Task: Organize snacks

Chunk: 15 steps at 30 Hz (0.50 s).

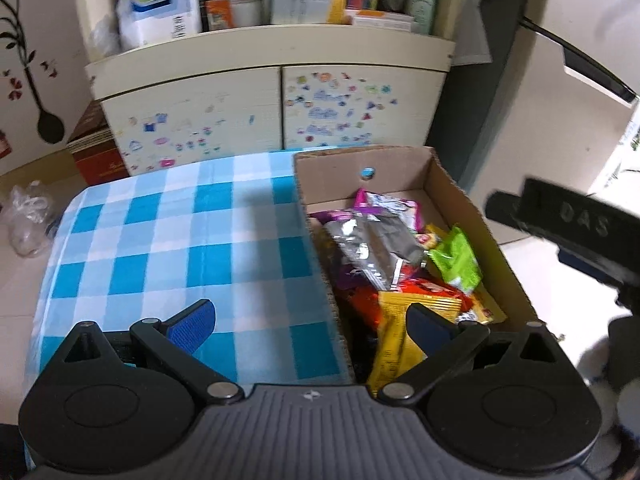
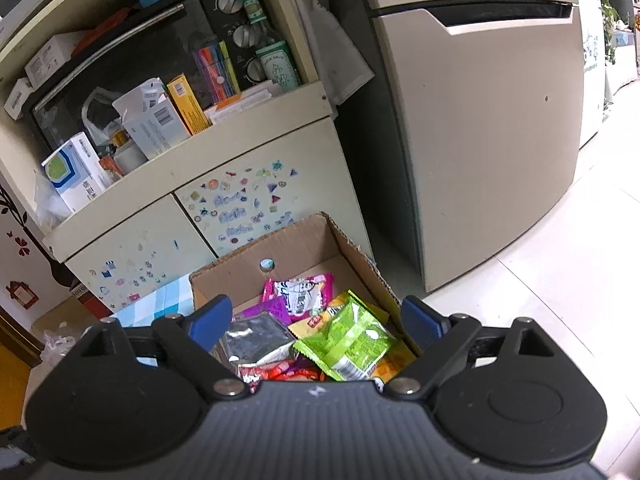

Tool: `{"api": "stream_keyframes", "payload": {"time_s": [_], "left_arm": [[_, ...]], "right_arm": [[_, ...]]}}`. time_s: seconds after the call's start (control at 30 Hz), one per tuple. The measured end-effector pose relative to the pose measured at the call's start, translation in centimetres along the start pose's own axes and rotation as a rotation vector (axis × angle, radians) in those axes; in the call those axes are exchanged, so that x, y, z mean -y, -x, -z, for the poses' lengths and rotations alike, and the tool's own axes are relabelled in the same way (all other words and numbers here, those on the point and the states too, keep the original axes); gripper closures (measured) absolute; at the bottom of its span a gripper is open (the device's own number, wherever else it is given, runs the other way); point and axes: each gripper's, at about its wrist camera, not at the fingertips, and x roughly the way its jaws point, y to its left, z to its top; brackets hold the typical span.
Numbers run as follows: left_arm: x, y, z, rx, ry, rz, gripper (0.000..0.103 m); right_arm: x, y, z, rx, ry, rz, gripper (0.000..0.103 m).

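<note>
— Left wrist view: where are the snacks [image 1: 400, 264]?
— Piled in the cardboard box [image 1: 496, 240] on my counter [image 1: 160, 240] (checked cloth). My left gripper [image 1: 310, 320] and right gripper [image 2: 316, 318] both gape, holding nothing.

Left hand-held gripper [image 1: 310, 320] spread wide over checkered desk [image 1: 160, 240]; cardboard box [image 1: 492, 240] (snack packets [image 1: 400, 280] piled inside) alongside.

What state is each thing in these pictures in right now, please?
Left tool: open, holding nothing.
Right tool: open, holding nothing.
Brown cardboard box: open-topped, full of snack packets.
Bright green snack packet: lying on top of the pile.
Silver foil packet: lying flat in the box.
Cream cabinet doors: shut.
</note>
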Motion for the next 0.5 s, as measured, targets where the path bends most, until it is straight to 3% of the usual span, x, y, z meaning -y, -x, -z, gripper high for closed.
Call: {"api": "stream_keyframes", "payload": {"time_s": [0.5], "left_arm": [[-1.6, 0.2, -0.4, 0.004, 0.028, -0.06, 0.0]], "right_arm": [[-0.2, 1.4, 2.2, -0.026, 0.017, 0.098, 0.008]]}}
